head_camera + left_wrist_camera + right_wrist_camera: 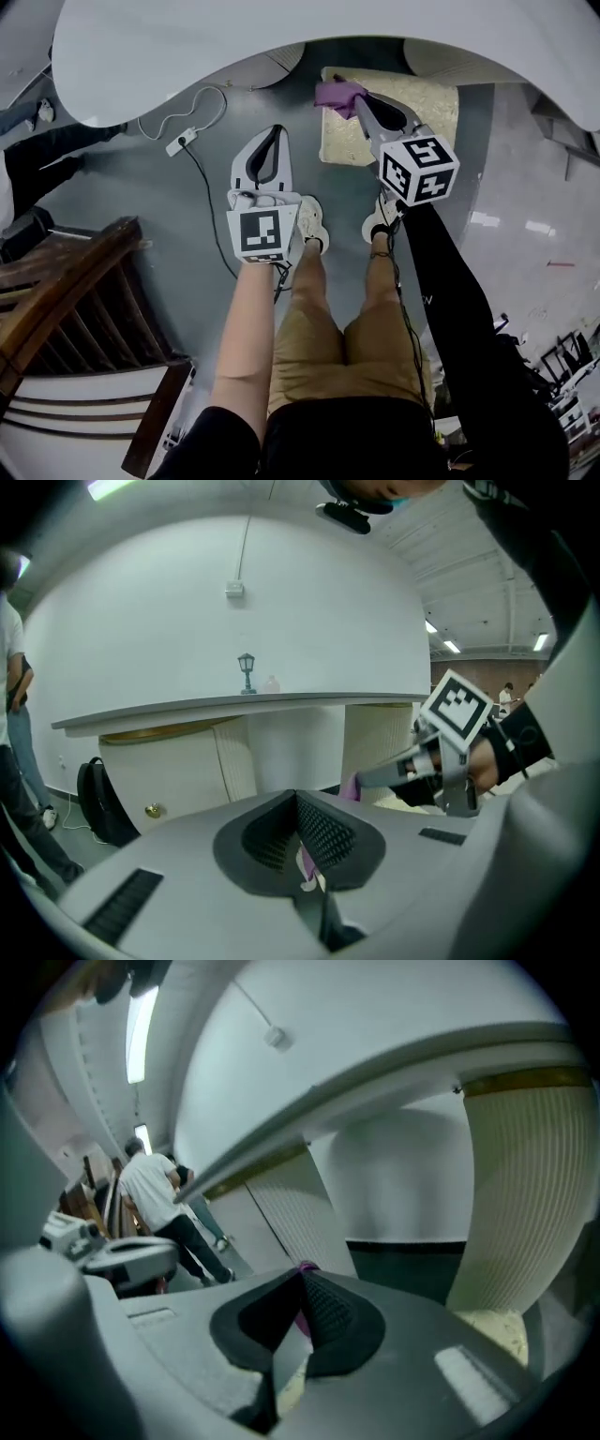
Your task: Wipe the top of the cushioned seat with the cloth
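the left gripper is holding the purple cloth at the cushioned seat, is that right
Not quite: it is the right gripper that is holding the purple cloth at the cushioned seat, as the head view shows. The left gripper hangs over the floor beside the seat, with no cloth in it.

A white counter [187, 47] overhangs the far edge of the cushioned seat [412, 112], blocking any approach from above there, and a ribbed pedestal [525, 1204] stands just beside the seat. The right gripper [356, 99], clamped on the purple cloth [336, 94], fills the seat's far left corner; the rest of its top lies open. Left of the seat, the grey floor [141, 187] is crossed by a cable [208, 211] and power strip [182, 142].
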Tool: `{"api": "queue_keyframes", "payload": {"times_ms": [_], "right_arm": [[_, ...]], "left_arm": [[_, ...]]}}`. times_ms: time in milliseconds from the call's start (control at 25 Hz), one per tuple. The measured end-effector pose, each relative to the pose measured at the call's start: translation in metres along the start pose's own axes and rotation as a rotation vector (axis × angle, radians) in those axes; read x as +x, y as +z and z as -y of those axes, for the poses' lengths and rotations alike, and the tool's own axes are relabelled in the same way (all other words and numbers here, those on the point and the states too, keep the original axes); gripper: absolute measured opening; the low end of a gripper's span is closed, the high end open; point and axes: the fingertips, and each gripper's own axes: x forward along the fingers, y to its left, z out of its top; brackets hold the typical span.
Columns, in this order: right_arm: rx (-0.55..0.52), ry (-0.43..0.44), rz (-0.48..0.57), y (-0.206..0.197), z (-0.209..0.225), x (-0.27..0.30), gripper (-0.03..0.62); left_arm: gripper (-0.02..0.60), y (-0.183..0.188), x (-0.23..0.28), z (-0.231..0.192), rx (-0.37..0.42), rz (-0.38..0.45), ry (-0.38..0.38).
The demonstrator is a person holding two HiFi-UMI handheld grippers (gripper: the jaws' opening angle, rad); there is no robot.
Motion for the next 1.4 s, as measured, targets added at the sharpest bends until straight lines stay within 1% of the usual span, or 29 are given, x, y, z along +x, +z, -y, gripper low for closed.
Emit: {"api": "queue_keyframes", "payload": {"times_ms": [80, 120, 320, 560, 720, 1000, 1240, 1400], "right_arm": [[-0.026, -0.054, -0.084, -0.028, 0.016, 0.013, 0.005], [-0.032, -0.072, -0.106, -0.035, 0.022, 0.015, 0.005], [-0.056, -0.171, -0.123, -0.044, 0.059, 0.0, 0.005], [-0.049, -0.295, -0.163, -0.062, 0.125, -0.046, 0.005], [-0.051, -0.363, -0.177, -0.069, 0.167, -0.082, 0.005], [-0.059, -0.482, -0.177, -0.071, 0.23, -0.156, 0.005], [-0.045, -0.561, -0.158, -0.071, 0.258, -0.208, 0.005], [-0.044, -0.57, -0.139, -0.068, 0.261, -0.218, 0.005]], "left_arm": [[0.006, -0.004, -0.003, -0.006, -0.008, -0.007, 0.009], [0.006, -0.006, -0.005, -0.008, -0.012, -0.01, 0.011], [0.006, -0.013, -0.004, -0.006, -0.011, -0.019, -0.002], [0.006, -0.008, 0.011, 0.021, 0.013, -0.022, -0.047], [0.006, 0.001, 0.024, 0.045, 0.041, -0.02, -0.082], [0.006, 0.012, 0.041, 0.082, 0.055, -0.019, -0.13], [0.006, 0.02, 0.051, 0.111, 0.061, -0.014, -0.163], [0.006, 0.025, 0.056, 0.12, 0.067, -0.008, -0.175]]}}
